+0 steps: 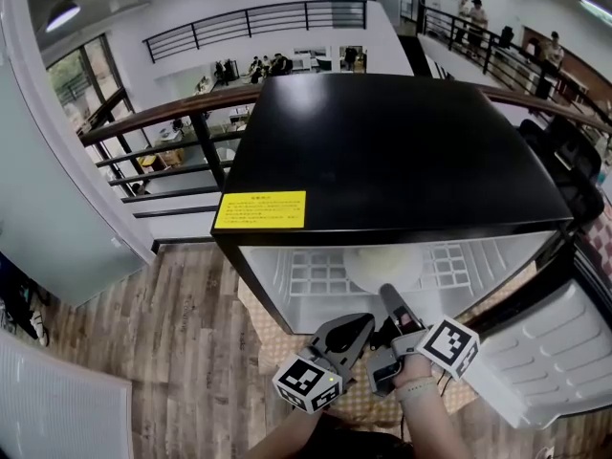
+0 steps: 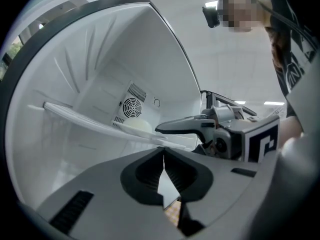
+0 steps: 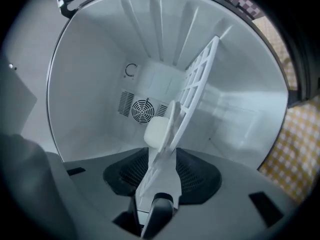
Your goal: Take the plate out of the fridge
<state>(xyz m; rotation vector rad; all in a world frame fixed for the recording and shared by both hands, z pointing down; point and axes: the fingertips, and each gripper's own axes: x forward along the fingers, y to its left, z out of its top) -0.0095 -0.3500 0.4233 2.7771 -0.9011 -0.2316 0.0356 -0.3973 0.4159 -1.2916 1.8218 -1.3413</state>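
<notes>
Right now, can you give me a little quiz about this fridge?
1. True or false: the fridge door is shut.
2. What colour is the sticker on top of the fridge? A red, B yellow, C blue.
3. Fill in: the plate sits on a white ___.
Key: 1 false, the door stands open; 2 B; 3 shelf.

Wide-open fridge front; shelf and plate midway, free room above.
</notes>
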